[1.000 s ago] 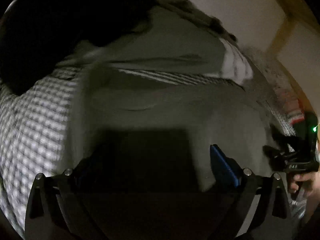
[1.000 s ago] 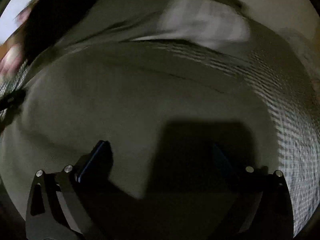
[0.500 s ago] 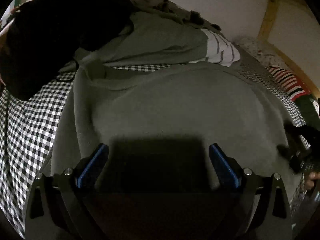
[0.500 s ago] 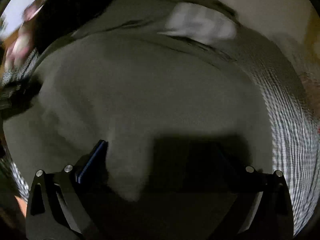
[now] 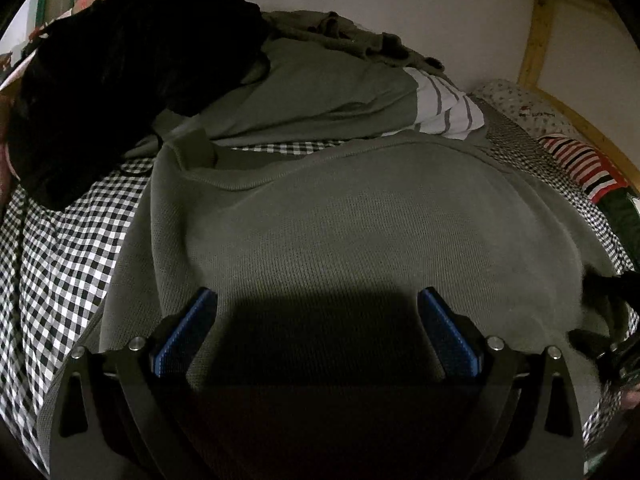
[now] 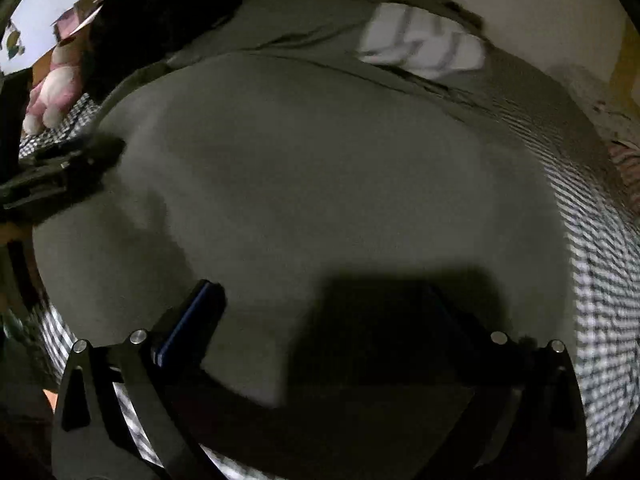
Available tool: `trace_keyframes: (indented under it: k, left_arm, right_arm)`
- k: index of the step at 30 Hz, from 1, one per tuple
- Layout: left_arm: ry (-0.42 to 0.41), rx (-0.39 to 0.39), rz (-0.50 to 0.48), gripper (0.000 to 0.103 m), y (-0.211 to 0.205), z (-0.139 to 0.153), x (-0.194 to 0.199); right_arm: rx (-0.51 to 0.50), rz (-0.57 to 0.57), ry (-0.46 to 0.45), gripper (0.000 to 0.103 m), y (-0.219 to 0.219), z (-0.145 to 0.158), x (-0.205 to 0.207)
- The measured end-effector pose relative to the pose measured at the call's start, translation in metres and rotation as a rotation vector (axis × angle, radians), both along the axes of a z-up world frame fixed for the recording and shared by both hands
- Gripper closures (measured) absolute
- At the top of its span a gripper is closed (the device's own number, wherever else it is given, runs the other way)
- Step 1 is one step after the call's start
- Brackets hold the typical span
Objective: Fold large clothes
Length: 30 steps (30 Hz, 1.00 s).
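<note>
Now | grey sweater (image 5: 360, 220) flat, long axis sideways | left gripper (image 5: 318, 330) spread | right gripper (image 6: 320, 320) spread

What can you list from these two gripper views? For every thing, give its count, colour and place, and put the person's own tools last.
Knit garment: one, grey-green, spread over the bed in front of both grippers.
Second garment: one, grey-green, lying behind the first.
Black clothing: one heap, black, far left.
Striped cloth: one, white with grey stripes, behind the knit garment.
Bedsheet: one, black-and-white check, under everything.
Striped item: one, red, white and black, far right.
Plush toy: one, pink and white, far left.
Bed frame: wooden, yellowish, by the wall.
Left gripper: open, above the knit garment.
Right gripper: open, above the knit garment.
</note>
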<state>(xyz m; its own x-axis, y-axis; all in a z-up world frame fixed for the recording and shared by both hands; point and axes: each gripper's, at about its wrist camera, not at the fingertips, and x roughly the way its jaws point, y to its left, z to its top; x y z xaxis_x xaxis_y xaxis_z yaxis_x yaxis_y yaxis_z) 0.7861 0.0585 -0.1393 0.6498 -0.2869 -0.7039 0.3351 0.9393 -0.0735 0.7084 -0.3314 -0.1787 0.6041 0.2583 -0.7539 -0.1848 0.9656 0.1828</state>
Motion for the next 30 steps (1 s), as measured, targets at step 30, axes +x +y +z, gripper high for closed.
trace_keyframes:
  k: [30]
  left_arm:
    - [-0.097, 0.164, -0.012, 0.004, -0.064, -0.014, -0.047]
  right_arm:
    - [1.201, -0.685, 0.065, 0.003, -0.080, -0.082, -0.070]
